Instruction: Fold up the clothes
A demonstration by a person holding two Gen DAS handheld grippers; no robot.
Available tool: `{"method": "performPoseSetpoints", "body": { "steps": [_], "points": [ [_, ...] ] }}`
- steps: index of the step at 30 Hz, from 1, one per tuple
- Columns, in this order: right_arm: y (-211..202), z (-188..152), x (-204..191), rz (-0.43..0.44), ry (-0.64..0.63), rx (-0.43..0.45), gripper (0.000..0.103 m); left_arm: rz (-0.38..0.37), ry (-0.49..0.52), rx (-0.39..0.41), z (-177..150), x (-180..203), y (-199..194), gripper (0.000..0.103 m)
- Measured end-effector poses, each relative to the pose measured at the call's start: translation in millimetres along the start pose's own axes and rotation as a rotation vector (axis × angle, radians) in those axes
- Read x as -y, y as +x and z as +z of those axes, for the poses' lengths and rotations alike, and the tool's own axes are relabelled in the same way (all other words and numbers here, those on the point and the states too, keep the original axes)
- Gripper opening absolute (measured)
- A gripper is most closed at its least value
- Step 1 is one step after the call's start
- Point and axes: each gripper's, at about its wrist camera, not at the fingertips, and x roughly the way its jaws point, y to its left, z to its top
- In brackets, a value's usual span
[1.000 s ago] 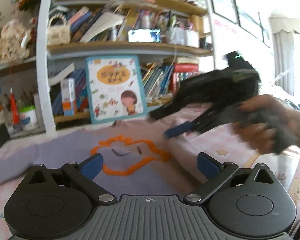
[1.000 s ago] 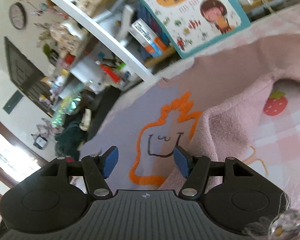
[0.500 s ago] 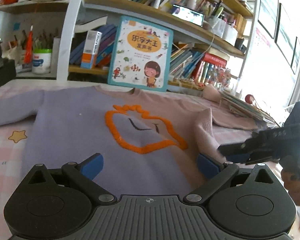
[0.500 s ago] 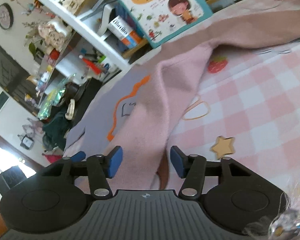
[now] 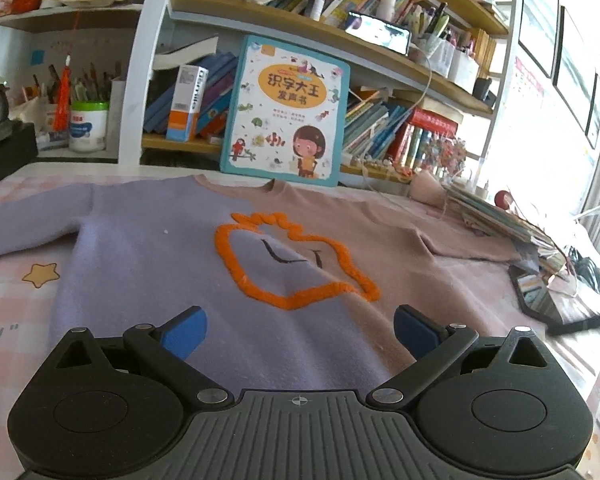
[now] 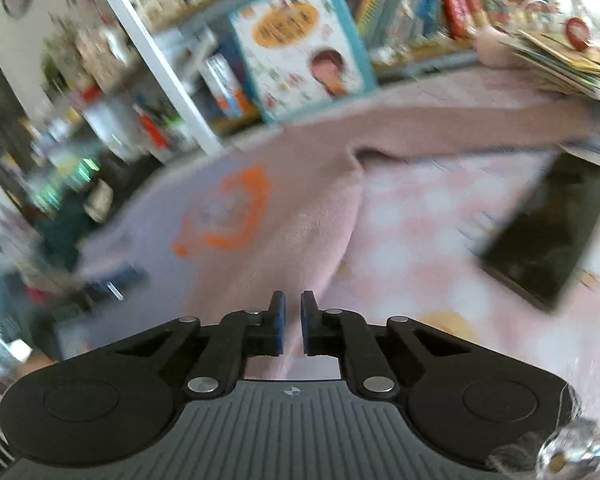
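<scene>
A sweater (image 5: pixel 148 264), lilac on its left half and dusty pink on its right, lies flat, front up, on a pink checked cloth. It bears an orange outlined shape (image 5: pixel 292 260). Its sleeves spread left and right. My left gripper (image 5: pixel 300 328) is open and empty over the sweater's lower hem. In the blurred right wrist view the sweater (image 6: pixel 300 200) lies ahead, and my right gripper (image 6: pixel 293 320) is nearly shut over the pink hem with a narrow gap; I cannot tell if cloth is pinched.
A bookshelf with a children's book (image 5: pixel 286 112) stands behind the sweater. A stack of books (image 5: pixel 500 216) and a dark tablet (image 6: pixel 548 232) lie to the right on the checked cloth (image 6: pixel 420 220).
My right gripper has closed from wide open to nearly shut and swung right along the pink hem. The sweater's folded-up pink side now lies flat. The left gripper has stayed open.
</scene>
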Motion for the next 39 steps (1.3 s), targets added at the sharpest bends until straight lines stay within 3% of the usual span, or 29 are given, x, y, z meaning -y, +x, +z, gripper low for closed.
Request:
{"method": "performPoseSetpoints", "body": {
  "steps": [4, 6, 7, 14, 17, 19, 21, 22, 24, 27, 30, 39],
  "points": [
    [-1.3, -6.3, 6.5, -0.099, -0.022, 0.013, 0.013, 0.091, 0.029, 0.028, -1.3, -2.0, -21.0, 0.102],
    [-6.8, -0.8, 6.1, -0.101, -0.033, 0.073, 0.044, 0.136, 0.012, 0.039, -0.8, -8.9, -38.6, 0.101],
    [-7.6, 2.1, 5.4, -0.098, -0.043, 0.098, 0.046, 0.159, 0.004, 0.043, -0.8, -12.3, -46.7, 0.101],
    [25.9, 8.6, -1.5, -0.105, -0.109, 0.089, 0.046, 0.323, -0.009, -0.033, -15.0, -33.0, -67.9, 0.099],
    [41.0, 7.2, -3.3, -0.111, -0.130, 0.073, 0.046, 0.339, -0.025, -0.062, -20.8, -38.5, -67.3, 0.093],
    [46.8, 5.3, -6.3, -0.113, -0.158, 0.061, 0.042, 0.350, -0.024, -0.084, -22.9, -41.4, -63.7, 0.083],
    [46.5, 2.1, -11.9, -0.112, -0.205, 0.048, 0.018, 0.348, -0.033, -0.101, -24.4, -45.7, -59.7, 0.063],
    [45.7, 0.1, -13.9, -0.106, -0.215, 0.043, 0.017, 0.351, -0.029, -0.096, -23.9, -46.4, -58.9, 0.058],
    [43.8, -4.6, -18.0, -0.102, -0.234, 0.042, 0.015, 0.347, -0.025, -0.097, -22.3, -48.2, -58.0, 0.032],
    [41.1, -12.1, -23.3, -0.084, -0.234, 0.051, 0.014, 0.324, -0.028, -0.111, -18.0, -54.7, -57.9, 0.011],
    [40.5, -16.1, -26.9, -0.065, -0.230, 0.058, 0.014, 0.373, -0.004, -0.112, -14.8, -61.9, -59.4, 0.009],
    [36.9, -14.9, -24.2, -0.143, -0.251, 0.094, 0.009, 0.364, -0.033, -0.107, -18.8, -62.8, -66.7, 0.008]
  ]
}}
